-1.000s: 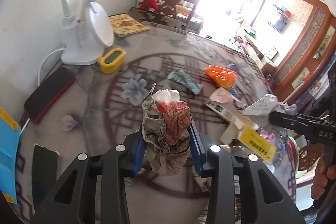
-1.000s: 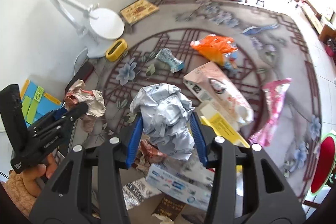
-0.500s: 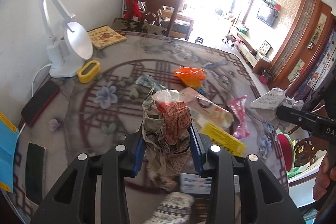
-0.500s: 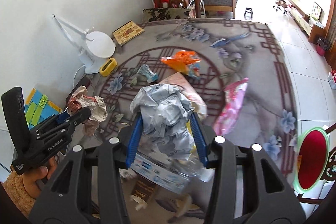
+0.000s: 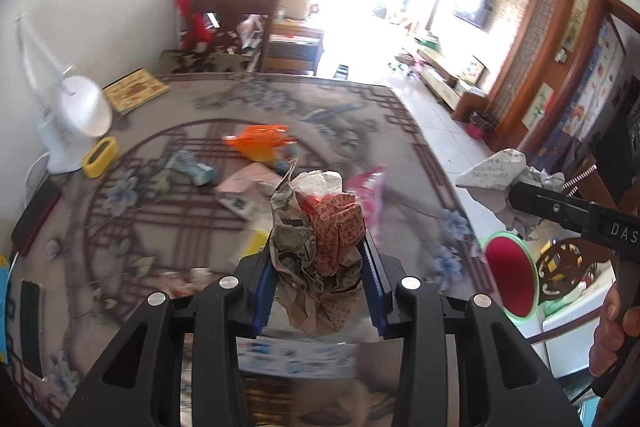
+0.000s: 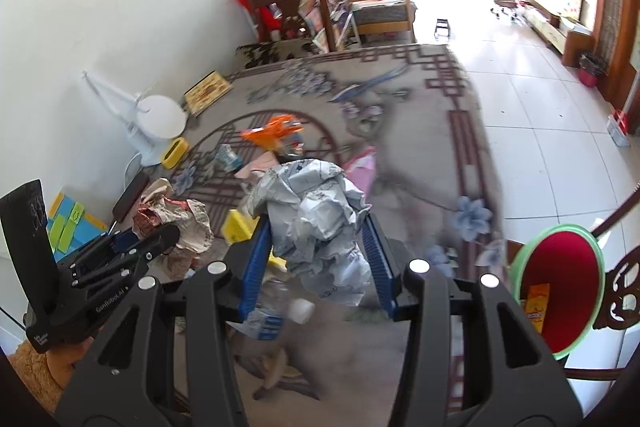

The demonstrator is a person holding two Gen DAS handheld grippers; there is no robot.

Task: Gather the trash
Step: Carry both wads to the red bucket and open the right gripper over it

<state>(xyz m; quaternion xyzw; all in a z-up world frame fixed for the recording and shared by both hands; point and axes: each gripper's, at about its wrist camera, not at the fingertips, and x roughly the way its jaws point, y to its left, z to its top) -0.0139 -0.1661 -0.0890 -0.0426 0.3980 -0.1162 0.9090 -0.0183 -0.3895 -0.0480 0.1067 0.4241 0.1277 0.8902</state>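
Gripping a crumpled brown-and-red newspaper wad (image 5: 320, 247), my left gripper (image 5: 320, 267) has its blue pads (image 5: 266, 287) pressed into both sides of it, above the near edge of the patterned table (image 5: 360, 131). A white scrap pokes out of the top of the wad, and its lower folds hang below the pads. My right gripper (image 6: 318, 251) pinches a crumpled grey-white paper ball (image 6: 316, 219) the same way, also above the table's near edge; printed text on the ball is too creased for me to read.

Under both grippers the table's near edge is smeared with blur. I can make out a clear plastic bottle with a white cap (image 6: 280, 311) and a yellow card (image 6: 238, 227), but not the rest.

Beyond the table's right corner sits a green-rimmed red bin (image 6: 560, 275), partly cut off by the right gripper's frame, with something yellow inside.

Further across the table lie a pink packet (image 5: 366, 187), a pink box (image 5: 248, 183), a teal wrapper (image 5: 190, 167) and an orange bag (image 5: 260, 143). At the table's left side stand a yellow holder (image 5: 100, 157) and a white lamp (image 5: 76, 119), with a book (image 5: 136, 95) behind them.
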